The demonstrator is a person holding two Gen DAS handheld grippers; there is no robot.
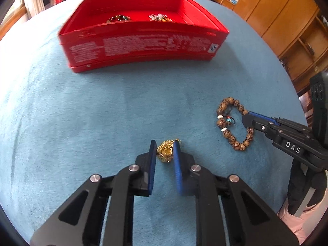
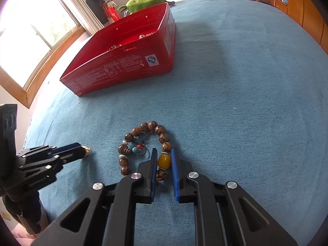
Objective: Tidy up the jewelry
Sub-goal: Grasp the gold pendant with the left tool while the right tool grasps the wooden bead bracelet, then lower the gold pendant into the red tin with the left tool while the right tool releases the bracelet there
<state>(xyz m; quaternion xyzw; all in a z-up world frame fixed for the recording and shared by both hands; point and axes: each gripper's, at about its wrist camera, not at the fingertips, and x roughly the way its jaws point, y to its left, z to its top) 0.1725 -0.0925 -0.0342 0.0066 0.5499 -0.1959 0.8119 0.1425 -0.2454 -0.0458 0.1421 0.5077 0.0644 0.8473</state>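
Note:
A gold chain ornament (image 1: 165, 151) lies on the blue cloth between the blue pads of my left gripper (image 1: 165, 146), which is shut on it. A brown bead bracelet (image 1: 229, 123) lies to its right. My right gripper (image 2: 163, 153) is shut on the bracelet's yellow bead (image 2: 164, 161), and the rest of the bracelet (image 2: 141, 131) rests on the cloth. The right gripper shows in the left wrist view (image 1: 249, 117) and the left gripper in the right wrist view (image 2: 82, 150). A red tin box (image 1: 143, 32) with several jewelry pieces (image 1: 160, 17) inside stands farther back.
The blue cloth (image 2: 235, 102) covers a bed. A green avocado plush toy (image 2: 146, 0) lies behind the red box (image 2: 127, 61). Wooden cabinets (image 1: 287, 26) stand along the right side and a window (image 2: 30, 37) on the left.

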